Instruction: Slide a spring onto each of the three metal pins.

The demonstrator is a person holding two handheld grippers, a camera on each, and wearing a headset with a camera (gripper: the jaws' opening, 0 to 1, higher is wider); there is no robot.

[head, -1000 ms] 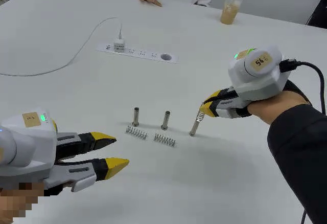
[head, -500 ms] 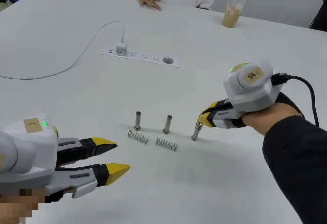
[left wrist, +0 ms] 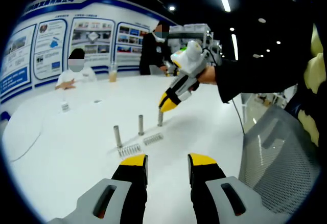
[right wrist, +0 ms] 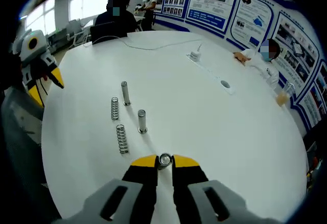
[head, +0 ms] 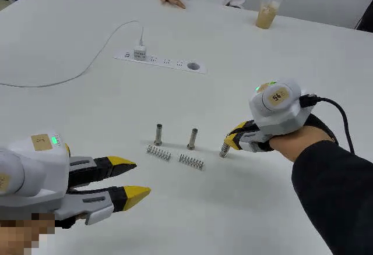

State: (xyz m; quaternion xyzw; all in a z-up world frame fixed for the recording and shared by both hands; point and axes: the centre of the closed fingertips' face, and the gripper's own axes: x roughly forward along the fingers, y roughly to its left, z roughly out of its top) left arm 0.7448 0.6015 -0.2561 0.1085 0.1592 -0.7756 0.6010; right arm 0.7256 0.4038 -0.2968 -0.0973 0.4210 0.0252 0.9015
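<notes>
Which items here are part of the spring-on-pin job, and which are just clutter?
Job:
- left pin, middle pin
- right pin, spring already on it, held in the right claw
- left loose spring, right loose spring
- left claw, open

Lying about:
- power strip
- charger plugged into it
- iced drink cup

The left claw (head: 139, 177) is held low and roughly level at the near left, its yellow-tipped jaws spread well apart. The right claw (head: 231, 141) is angled downward from a hand (head: 297, 141) in a dark sleeve (head: 335, 197), its jaws drawn almost together on a spring (right wrist: 164, 159).
</notes>
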